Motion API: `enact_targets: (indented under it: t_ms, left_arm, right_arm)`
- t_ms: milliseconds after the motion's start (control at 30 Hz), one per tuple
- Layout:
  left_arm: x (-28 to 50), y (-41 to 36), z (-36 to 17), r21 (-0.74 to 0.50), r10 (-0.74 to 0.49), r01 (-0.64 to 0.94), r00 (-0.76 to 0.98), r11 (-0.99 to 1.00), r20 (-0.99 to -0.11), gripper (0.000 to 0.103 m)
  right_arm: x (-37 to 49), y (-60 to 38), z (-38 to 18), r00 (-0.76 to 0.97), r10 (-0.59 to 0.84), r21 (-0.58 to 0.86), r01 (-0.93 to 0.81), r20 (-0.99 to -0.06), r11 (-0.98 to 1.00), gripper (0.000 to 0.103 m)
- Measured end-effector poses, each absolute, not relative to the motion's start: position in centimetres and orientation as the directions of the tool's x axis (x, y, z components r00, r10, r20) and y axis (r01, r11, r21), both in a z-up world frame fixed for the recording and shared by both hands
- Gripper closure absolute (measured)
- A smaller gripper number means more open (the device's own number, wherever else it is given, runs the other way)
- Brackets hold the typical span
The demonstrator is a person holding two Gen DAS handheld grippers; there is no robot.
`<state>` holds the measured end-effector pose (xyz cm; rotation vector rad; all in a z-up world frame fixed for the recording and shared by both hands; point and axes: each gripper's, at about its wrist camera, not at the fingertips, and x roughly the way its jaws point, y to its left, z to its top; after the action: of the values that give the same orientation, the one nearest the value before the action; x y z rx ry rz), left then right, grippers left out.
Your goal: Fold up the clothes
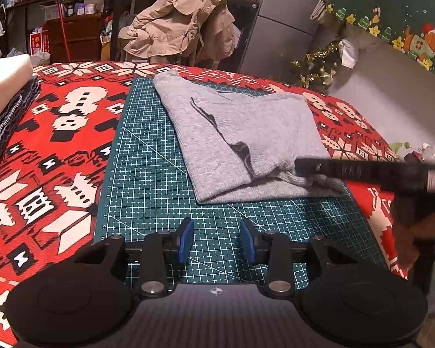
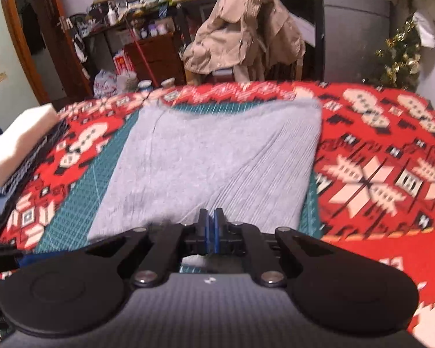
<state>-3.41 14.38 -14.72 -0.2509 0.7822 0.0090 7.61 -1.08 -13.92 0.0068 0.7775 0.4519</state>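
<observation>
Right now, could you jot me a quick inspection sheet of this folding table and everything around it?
Surface: green cutting mat on a red patterned cloth.
Job's things: grey garment, partly folded on the mat.
Clutter: stacked folded clothes at the left edge.
Grippers: left gripper open, empty; right gripper shut on the garment's near edge.
Cables: nothing seen.
Surroundings: beige coat over a chair, crowded shelves, small Christmas tree.

A beige jacket (image 1: 182, 26) hangs beyond the red patterned tablecloth (image 1: 58, 133) and green cutting mat (image 1: 148, 174).
</observation>
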Motion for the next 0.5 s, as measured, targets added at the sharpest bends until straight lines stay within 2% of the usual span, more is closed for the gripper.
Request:
enact_targets:
  t_ms: [167,333,500]
  left_arm:
    - [-2.9,15.5,-14.0,-0.309,-0.139,-0.108,0.722,0.945,-0.677,0.082]
    - [-1.5,15.9,-12.6,-0.375,-0.187,-0.085,0.752,0.923,-0.632,0.083]
    - [0.4,16.2,-12.3,-0.375,-0.171,-0.102,0.760,0.921,-0.627,0.083]
  right_arm:
    - [6.2,-1.3,-13.8,0.608,0.408,0.173,-0.408,-0.681,0.896,0.098]
    - [6.5,-1.5,-12.8,0.631,0.423,0.194,-0.401,-0.650,0.895,0.096]
    - [7.8,0.0,-13.0,0.616,0.454,0.222,-0.418,-0.644,0.881,0.096]
